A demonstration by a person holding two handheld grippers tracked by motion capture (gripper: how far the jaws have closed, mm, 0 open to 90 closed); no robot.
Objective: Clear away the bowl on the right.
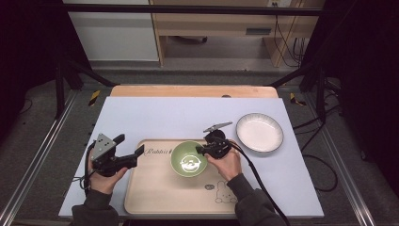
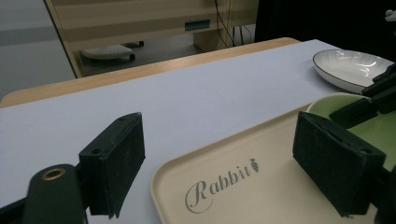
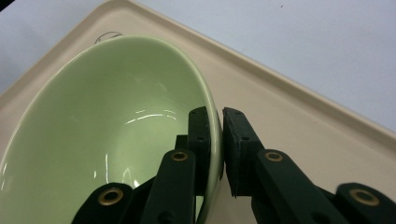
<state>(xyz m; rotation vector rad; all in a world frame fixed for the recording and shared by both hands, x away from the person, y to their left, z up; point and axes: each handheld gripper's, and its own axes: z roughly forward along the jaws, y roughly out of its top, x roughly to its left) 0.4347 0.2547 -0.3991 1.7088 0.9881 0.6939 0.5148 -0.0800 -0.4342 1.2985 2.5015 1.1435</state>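
Bowl point(image 1: 188, 158), green, sits on the tray point(image 1: 155, 188) on the bench, its rim pinched between the closed jaws of the right gripper point(image 3: 215, 135). Left gripper point(image 2: 219, 163) hovers over the tray's left edge, jaws wide apart and holding nothing.

Green bowl point(image 1: 188, 159): pale glossy glaze, empty, light glare on the inside. Sits upright on the beige tray point(image 1: 155, 188), in the tray's far half, just right of the "Rabbit" lettering. Right gripper point(image 3: 215, 135) is clamped on its right rim, one pad inside the wall, one outside. Bowl looks level in the high view.
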